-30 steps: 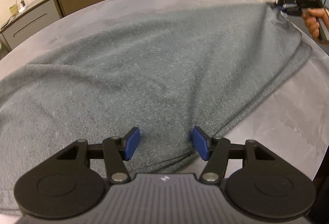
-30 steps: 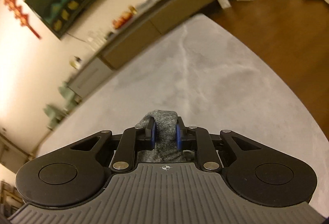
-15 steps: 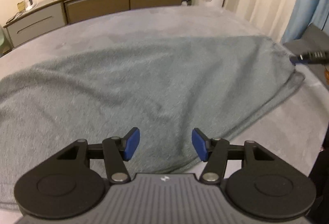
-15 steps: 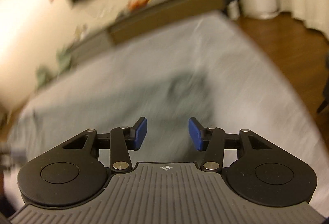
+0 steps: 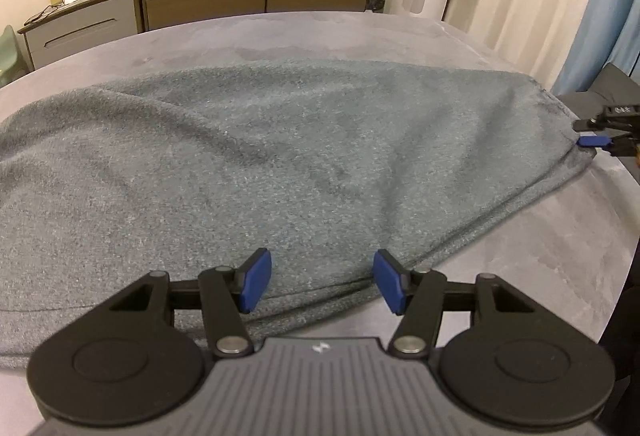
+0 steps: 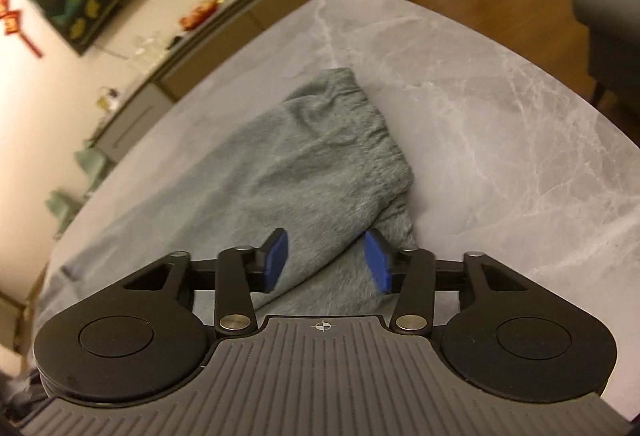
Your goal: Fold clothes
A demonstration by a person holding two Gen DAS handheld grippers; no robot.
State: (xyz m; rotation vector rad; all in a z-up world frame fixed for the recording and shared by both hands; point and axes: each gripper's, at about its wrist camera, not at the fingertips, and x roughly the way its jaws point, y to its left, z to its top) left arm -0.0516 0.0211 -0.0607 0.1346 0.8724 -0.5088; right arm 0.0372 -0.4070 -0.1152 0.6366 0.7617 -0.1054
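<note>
Mid-fold: grey garment (image 5: 280, 163) spread flat on the marble table (image 6: 500, 107), its elastic end just released. Next, probably a fresh grip on an edge for another fold. Right gripper (image 6: 326, 260) just opened, over the garment's end, gripping nothing. Left gripper (image 5: 320, 286) half open above the garment's near edge, empty.

My right gripper (image 6: 326, 262) hangs over the grey knit garment (image 6: 304, 171), which lies on the grey marble table (image 6: 500, 123); its jaws have just been opening, and the blue pads (image 6: 276, 262) stand apart with the cloth beneath them but not pinched. The gathered elastic hem (image 6: 376, 123) points toward the table's far corner. A sideboard (image 6: 224, 31) lines the wall behind.
</note>
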